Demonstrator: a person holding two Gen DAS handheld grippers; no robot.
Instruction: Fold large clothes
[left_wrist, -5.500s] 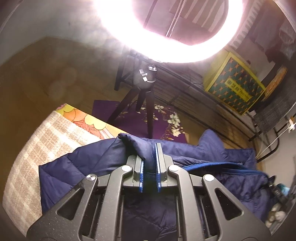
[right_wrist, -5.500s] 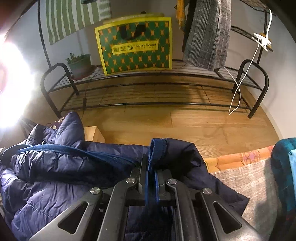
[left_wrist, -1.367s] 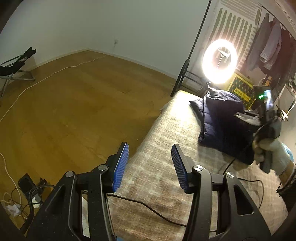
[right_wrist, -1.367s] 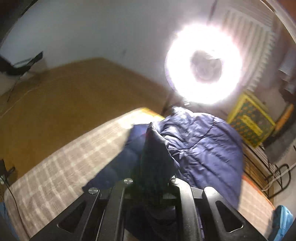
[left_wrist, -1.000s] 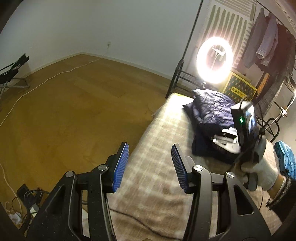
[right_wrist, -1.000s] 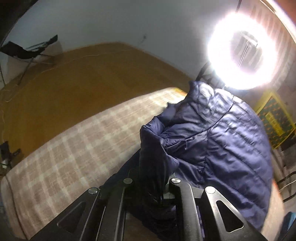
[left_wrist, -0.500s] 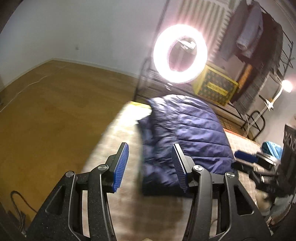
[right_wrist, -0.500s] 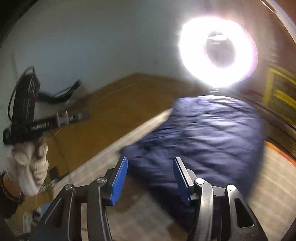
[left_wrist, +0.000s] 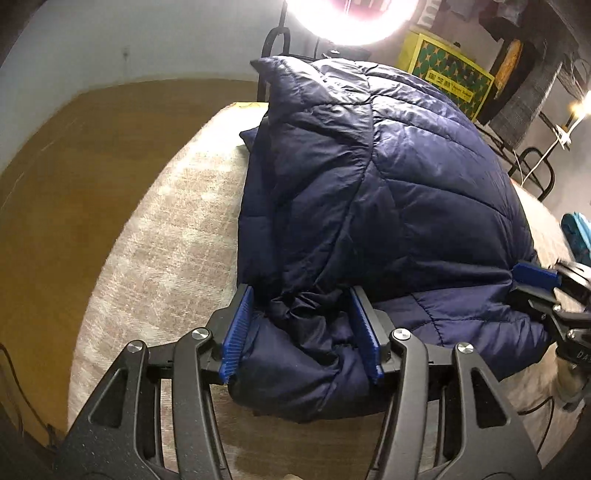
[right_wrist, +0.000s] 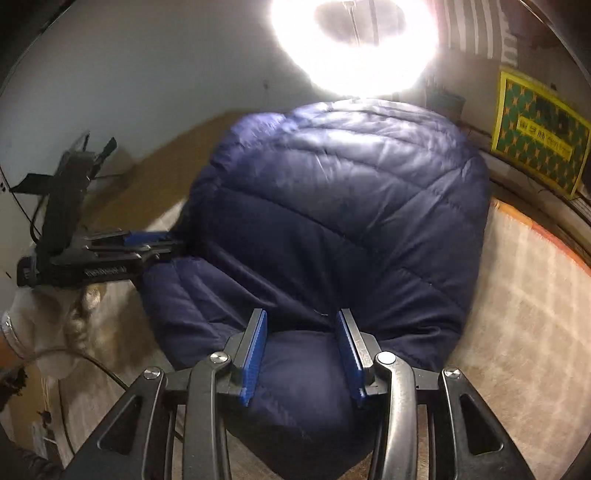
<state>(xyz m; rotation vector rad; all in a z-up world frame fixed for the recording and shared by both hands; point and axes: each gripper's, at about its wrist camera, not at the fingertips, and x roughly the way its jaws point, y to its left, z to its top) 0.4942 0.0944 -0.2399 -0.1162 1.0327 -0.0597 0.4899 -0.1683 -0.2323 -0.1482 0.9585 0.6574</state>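
Note:
A navy quilted puffer jacket (left_wrist: 376, 184) lies folded in a bulky pile on a beige checked bed cover (left_wrist: 177, 236). My left gripper (left_wrist: 301, 334) is open, its blue pads on either side of the jacket's near left corner. My right gripper (right_wrist: 301, 352) is open around the jacket's (right_wrist: 332, 206) near edge. The right gripper also shows at the right in the left wrist view (left_wrist: 535, 280), against the jacket's right edge. The left gripper shows at the left in the right wrist view (right_wrist: 147, 236), against the jacket's left side.
A bright ring light (left_wrist: 347, 18) stands behind the bed. A yellow and green box (left_wrist: 443, 77) sits on a black rack at the back right. A teal item (left_wrist: 576, 236) lies at the bed's right edge. Wooden floor (left_wrist: 74, 166) lies to the left.
Both grippers have moved in from above the bed to the jacket's near edge. The right gripper let go of the jacket fold about a second ago and is open.

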